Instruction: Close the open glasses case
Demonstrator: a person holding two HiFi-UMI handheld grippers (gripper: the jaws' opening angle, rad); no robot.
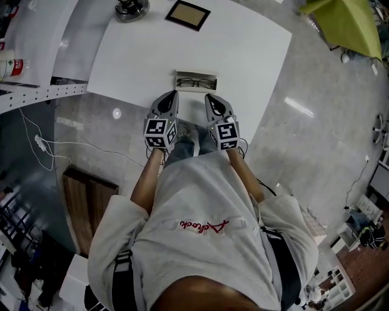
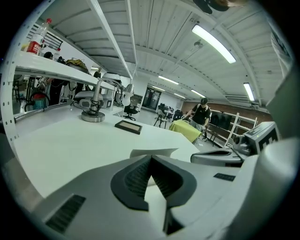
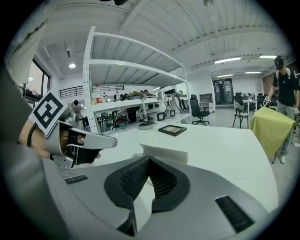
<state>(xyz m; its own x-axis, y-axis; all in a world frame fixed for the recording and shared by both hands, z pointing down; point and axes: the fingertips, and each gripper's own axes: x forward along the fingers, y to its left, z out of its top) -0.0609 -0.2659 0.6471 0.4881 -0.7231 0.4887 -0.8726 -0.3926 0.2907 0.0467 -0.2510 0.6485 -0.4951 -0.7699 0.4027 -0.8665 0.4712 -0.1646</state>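
The open glasses case (image 1: 196, 75) lies at the near edge of the white table (image 1: 243, 54), with dark-framed glasses (image 1: 196, 83) inside it. Its raised pale lid (image 2: 154, 152) shows just beyond the jaws in the left gripper view, and the same lid (image 3: 165, 153) in the right gripper view. My left gripper (image 1: 174, 93) hovers just short of the case's left end, and my right gripper (image 1: 208, 96) just short of its right end. On both, the jaw tips meet with nothing between them. Neither touches the case.
A dark framed picture (image 1: 188, 14) and a round metal stand (image 1: 132, 8) sit at the table's far side. A white shelf (image 1: 36, 91) with a bottle (image 1: 12, 65) runs along the left. A person (image 3: 285, 89) stands by a yellow-green cloth (image 1: 346, 21) in the background.
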